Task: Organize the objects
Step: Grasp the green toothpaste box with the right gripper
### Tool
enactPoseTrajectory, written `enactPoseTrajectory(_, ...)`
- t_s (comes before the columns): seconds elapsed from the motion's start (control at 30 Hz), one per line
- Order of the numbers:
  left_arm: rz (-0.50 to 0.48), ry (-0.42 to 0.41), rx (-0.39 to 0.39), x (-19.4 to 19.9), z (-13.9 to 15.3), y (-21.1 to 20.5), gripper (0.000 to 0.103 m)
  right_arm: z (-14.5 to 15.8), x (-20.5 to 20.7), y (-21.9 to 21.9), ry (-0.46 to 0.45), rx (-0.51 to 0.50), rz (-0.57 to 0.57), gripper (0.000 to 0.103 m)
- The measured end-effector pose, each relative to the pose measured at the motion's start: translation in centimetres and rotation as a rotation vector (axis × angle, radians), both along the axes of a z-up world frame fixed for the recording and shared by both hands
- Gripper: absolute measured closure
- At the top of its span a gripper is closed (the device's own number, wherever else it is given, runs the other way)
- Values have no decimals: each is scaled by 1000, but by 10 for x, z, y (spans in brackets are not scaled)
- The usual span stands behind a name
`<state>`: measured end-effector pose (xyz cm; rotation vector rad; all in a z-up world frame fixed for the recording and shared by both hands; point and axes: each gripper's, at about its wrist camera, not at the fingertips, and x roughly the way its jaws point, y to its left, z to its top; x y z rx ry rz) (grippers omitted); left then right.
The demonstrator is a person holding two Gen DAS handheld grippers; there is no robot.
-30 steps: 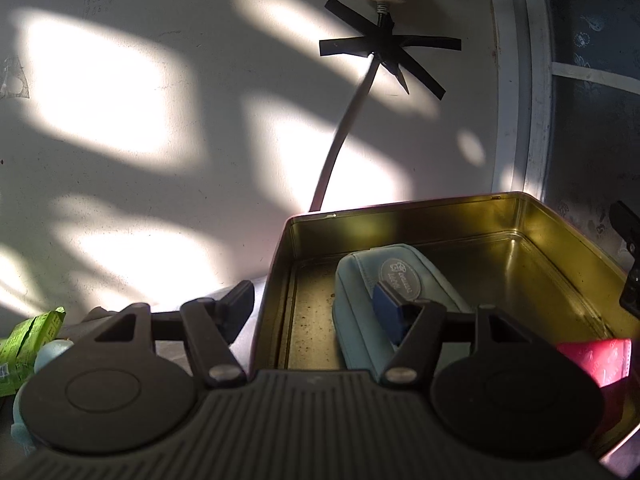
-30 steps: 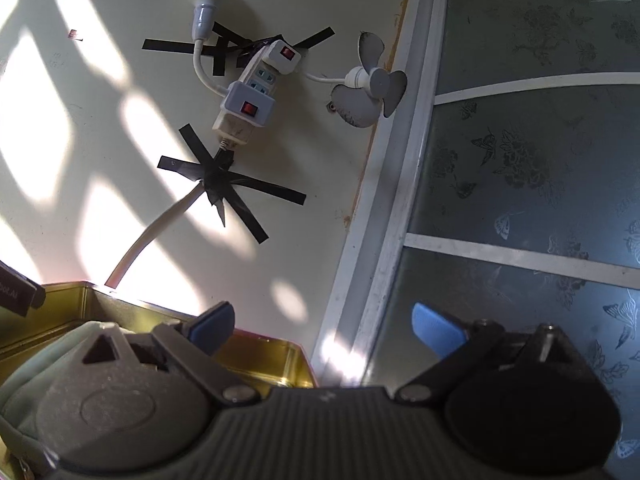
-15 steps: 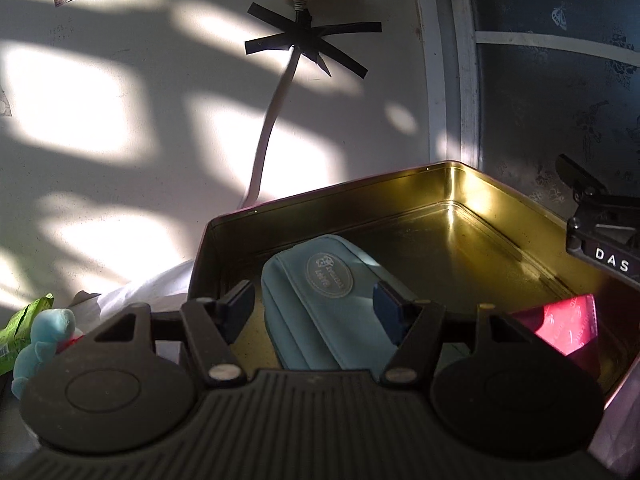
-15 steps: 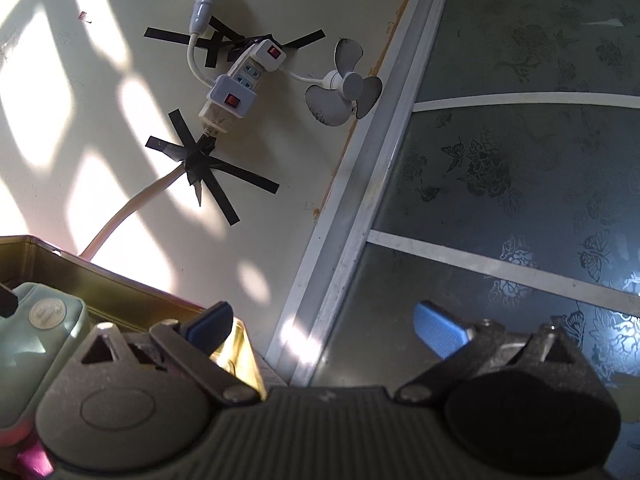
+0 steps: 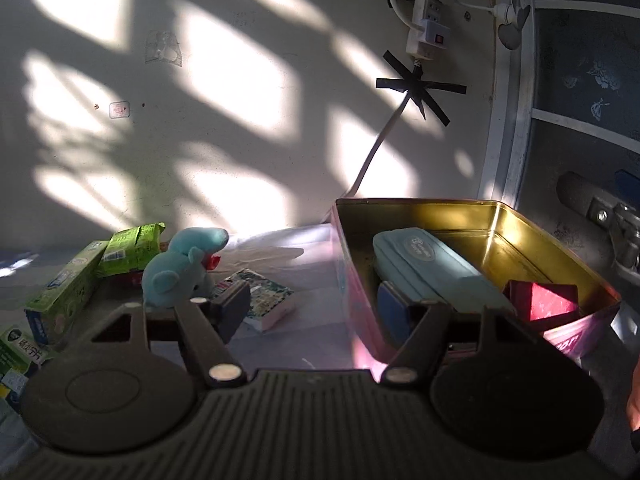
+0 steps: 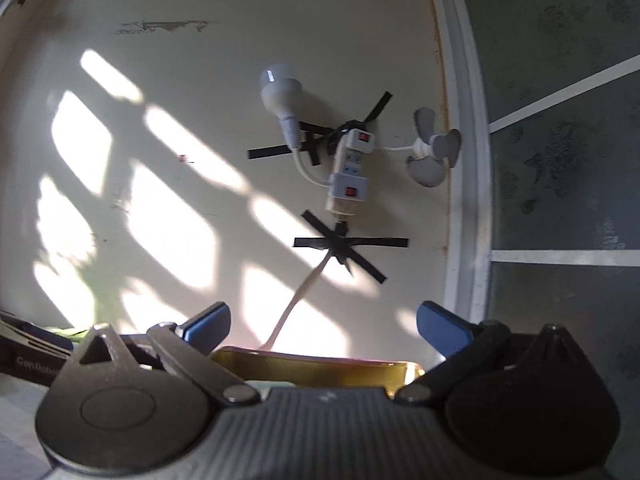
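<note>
In the left wrist view a gold tin box (image 5: 552, 240) stands at the right. A light blue pouch (image 5: 432, 266) and a red packet (image 5: 546, 300) lie inside it. My left gripper (image 5: 314, 310) is open and empty, straddling the tin's near left wall. A blue plush toy (image 5: 180, 266), green boxes (image 5: 132, 248) and a small patterned box (image 5: 266, 298) lie on the cloth to the left. My right gripper (image 6: 324, 326) is open and empty above the tin's far rim (image 6: 316, 362), facing the wall.
A power strip (image 6: 350, 168) with a bulb (image 6: 280, 94), a small fan (image 6: 434, 148) and a taped cable hang on the wall behind. A glass door (image 6: 568, 160) stands at the right. The other gripper's body (image 5: 608, 216) shows at right.
My left gripper has pulled back and leftward out of the tin, bringing the toy and boxes into view. My right gripper has swung left and now faces the wall over the tin.
</note>
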<state>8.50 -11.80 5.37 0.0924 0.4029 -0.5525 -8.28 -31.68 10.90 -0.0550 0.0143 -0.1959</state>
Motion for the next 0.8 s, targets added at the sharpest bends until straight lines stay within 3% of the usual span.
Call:
enactPoseTrajectory(0.13,104,46,-14,5,-20,78,31,-4,27,59,113,37,301,0)
enactPoseTrajectory(0.27,309,118,-57,26,-33,164,34,-24,67,126,290,36,557,4)
enactPoseTrajectory(0.33,409,180,-111,42,-37,201,40,-36,89,165,385,12,672,6)
enactPoseTrajectory(0.4,487,256,-221,48,-43,241,42,-45,112,200,457,-25,751,6)
enactPoseTrajectory(0.47,509,281,-300,49,-47,261,42,-55,133,234,516,-41,786,3)
enactPoseTrajectory(0.57,528,284,-326,41,-50,271,42,-69,174,263,624,-37,821,0)
enactPoseTrajectory(0.7,497,316,-365,39,-57,276,42,-92,208,286,703,-70,788,0)
enactPoseTrajectory(0.77,481,325,-378,40,-58,275,42,-98,211,286,742,-25,816,12)
enactPoseTrajectory(0.8,469,329,-382,41,-59,275,42,-97,206,284,732,-10,802,13)
